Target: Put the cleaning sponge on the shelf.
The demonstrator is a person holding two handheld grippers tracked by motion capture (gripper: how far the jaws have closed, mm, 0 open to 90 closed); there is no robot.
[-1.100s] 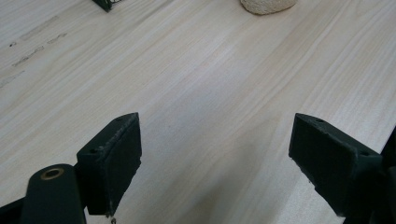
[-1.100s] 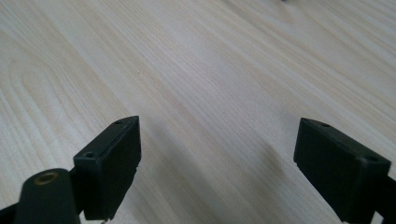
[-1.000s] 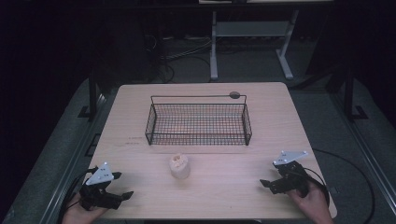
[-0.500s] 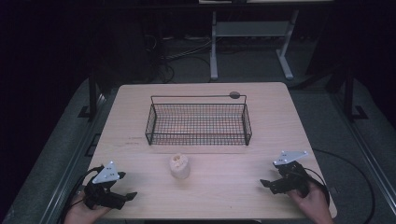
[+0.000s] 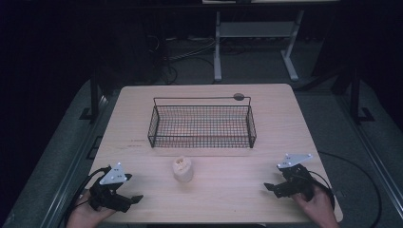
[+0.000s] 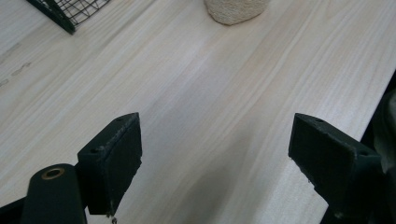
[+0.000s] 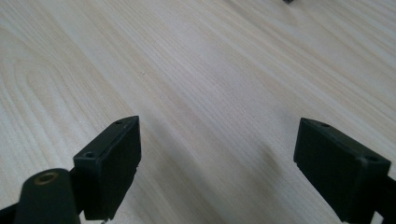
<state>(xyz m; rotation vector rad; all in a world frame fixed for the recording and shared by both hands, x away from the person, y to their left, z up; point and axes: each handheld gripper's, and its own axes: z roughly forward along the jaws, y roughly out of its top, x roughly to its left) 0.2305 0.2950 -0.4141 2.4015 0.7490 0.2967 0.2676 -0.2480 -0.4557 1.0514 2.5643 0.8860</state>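
Sponge lump, high view: pale sponge lump [image 5: 182, 169] stands on the table [image 5: 228, 190], just before the wire basket [image 5: 202, 124], between left claw [image 5: 124, 201] and right claw [image 5: 274, 187], nearer the left.
Left claw view: jaws wide apart, empty; lump [image 6: 236, 10] ahead, well apart.
Right claw view: jaws apart over bare wood.

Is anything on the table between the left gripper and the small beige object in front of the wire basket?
Nothing visible: bare table lies between the open left gripper and the beige object, which stands just short of the wire basket.
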